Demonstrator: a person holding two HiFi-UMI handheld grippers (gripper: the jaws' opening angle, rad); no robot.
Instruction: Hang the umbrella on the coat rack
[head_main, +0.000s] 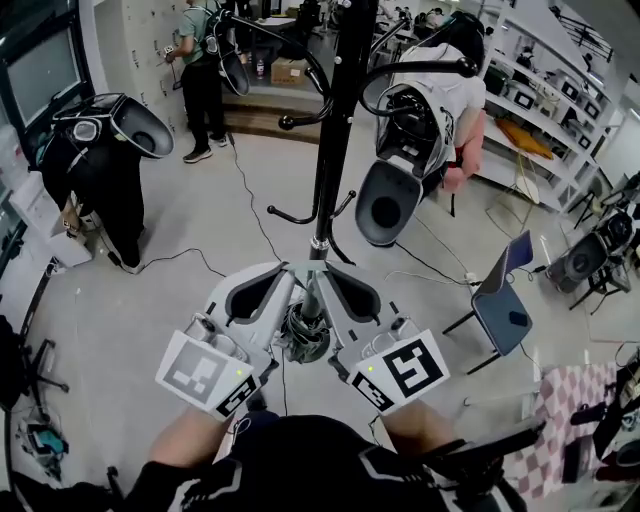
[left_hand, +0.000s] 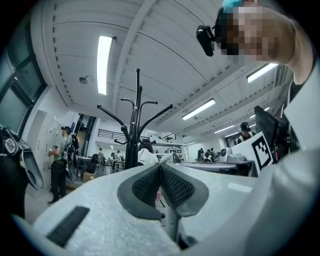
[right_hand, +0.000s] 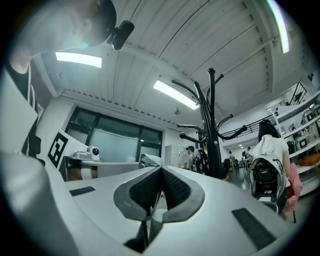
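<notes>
The umbrella (head_main: 305, 340) shows in my head view as a dark folded bundle hanging below the two jaw tips. A pale shaft rises from it toward them, so its long axis runs about vertical, close alongside the foot of the coat rack (head_main: 330, 150).

The right hand-held gripper (head_main: 335, 268) has its pads pressed together. In the right gripper view a thin pale strip runs down between them, which I take to be part of the umbrella, perhaps its loop or stem. The left hand-held gripper (head_main: 283, 270) is also closed, pad to pad. I can't make out anything firmly pinched there beyond a small pinkish scrap low in the gap.

Both tips meet just in front of the rack's pole, the right one a shade nearer to it.

The nearest free hook (head_main: 300, 215) curls out of the pole above the grippers, on the left gripper's side. My read is that the move ahead is mostly a lift up along the pole, then a short carry over that hook.
</notes>
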